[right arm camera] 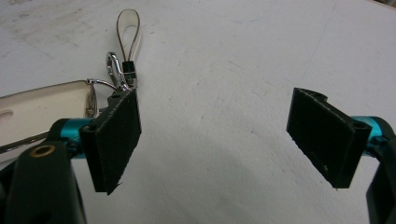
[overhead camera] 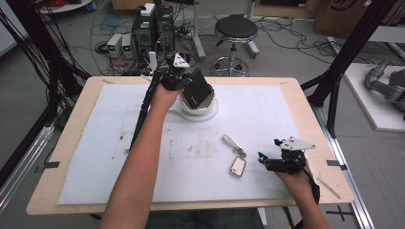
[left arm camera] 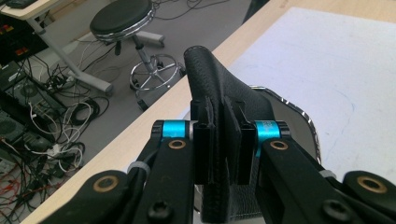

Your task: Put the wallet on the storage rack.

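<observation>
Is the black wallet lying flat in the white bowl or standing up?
Standing up, tilted. The black wallet leans in the white bowl, its top above the rim, with the left tool shut on it.

A white mat covers most of the wooden table, stained near its middle. On the floor beyond stand a black stool, computer boxes and tangled cables.

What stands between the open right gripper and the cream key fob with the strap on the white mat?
Nothing visible does. The right gripper rests on the white mat with jaws wide apart, and the cream key fob lies just beside its left jaw, bare mat between them.
</observation>
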The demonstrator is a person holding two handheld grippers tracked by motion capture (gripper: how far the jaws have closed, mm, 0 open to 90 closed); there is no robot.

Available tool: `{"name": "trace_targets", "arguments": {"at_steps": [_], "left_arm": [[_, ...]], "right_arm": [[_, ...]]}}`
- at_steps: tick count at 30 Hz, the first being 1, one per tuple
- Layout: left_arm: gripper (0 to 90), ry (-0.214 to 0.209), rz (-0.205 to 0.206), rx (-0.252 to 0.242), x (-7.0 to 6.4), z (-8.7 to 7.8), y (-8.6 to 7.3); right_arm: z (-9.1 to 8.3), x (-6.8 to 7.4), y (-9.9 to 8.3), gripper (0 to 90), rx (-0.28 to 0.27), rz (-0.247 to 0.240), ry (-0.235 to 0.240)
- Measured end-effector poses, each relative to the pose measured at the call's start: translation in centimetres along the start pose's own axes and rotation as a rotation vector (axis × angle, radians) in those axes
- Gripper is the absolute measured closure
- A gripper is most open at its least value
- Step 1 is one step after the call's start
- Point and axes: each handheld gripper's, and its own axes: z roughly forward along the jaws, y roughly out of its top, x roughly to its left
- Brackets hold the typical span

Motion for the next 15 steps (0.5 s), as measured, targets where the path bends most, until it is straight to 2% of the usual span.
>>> {"name": "trace_targets", "arguments": {"at_steps": [7, 11, 13, 15], "left_arm": [[81.9, 0.010, 0.038, 0.009, -0.2, 0.7, -0.2], [81.5, 0.003, 0.040, 0.022, -0.6, 1.3, -0.5], [81.1, -0.011, 0.033, 0.038, -0.9, 1.7, -0.8], [77.3, -0.002, 0.043, 0.067, -1.3, 2.2, -1.1]], "right_arm": [[-0.1, 0.0, 0.0, 17.8, 0.000, 0.000, 0.000], [0.0, 0.0, 0.0, 17.8, 0.002, 0.002, 0.003], [0.0, 0.1, 0.0, 17.9, 0.002, 0.001, 0.002], [0.0, 0.1, 0.0, 17.9, 0.003, -0.002, 0.001]]}}
